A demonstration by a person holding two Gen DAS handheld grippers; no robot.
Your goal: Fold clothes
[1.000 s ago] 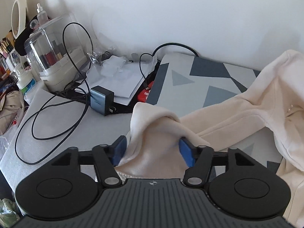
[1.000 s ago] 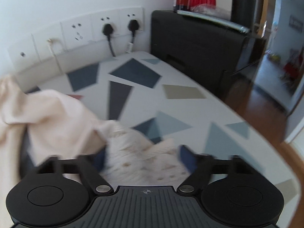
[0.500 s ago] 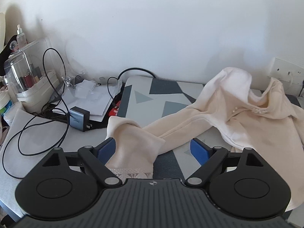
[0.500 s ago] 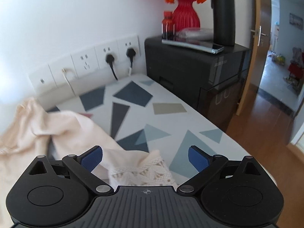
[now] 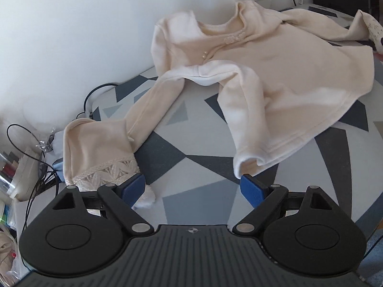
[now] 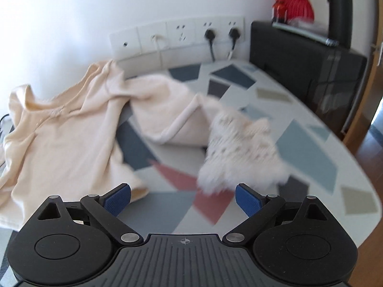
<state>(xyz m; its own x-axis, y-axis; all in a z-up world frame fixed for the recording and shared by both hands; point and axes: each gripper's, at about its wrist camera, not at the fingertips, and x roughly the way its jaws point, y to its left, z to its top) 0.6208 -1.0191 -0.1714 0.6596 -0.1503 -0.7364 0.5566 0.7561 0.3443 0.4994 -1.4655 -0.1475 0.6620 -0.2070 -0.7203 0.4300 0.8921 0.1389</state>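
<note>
A cream top (image 5: pixel 282 76) of soft, fleecy knit is lying spread across the counter (image 5: pixel 191 167), whose cover is printed with grey, blue and dusty-pink triangles. In the left wrist view the body is sitting flat with its stitched hem (image 5: pixel 311 134) curling slightly at the near corner, and the round neckline with a small beaded trim (image 5: pixel 234 38) is leaning up against the white wall. One long sleeve (image 5: pixel 153 105) is trailing down to the left, ending in a folded cuff edged with openwork lace (image 5: pixel 107 175).

The left tool (image 5: pixel 193 189) is standing wide open, its blue ribbed pads (image 5: pixel 250 187) gripping nothing; the left pad is sitting just beside the lace cuff and the right one just beside the hem corner, with bare counter between them.

In the right wrist view the other sleeve (image 6: pixel 172 110) is lying bunched in a thick fold, its lace cuff (image 6: pixel 239 148) blurred. The right tool (image 6: pixel 183 197) is also open and its jaws are closing a little, with only counter between them; the cuff is lying just beyond the pads.

Against the wall, a row of white sockets (image 6: pixel 177 35) is holding two black plugs, and a black cabinet (image 6: pixel 306 59) is carrying a red vase (image 6: pixel 299 4).
</note>
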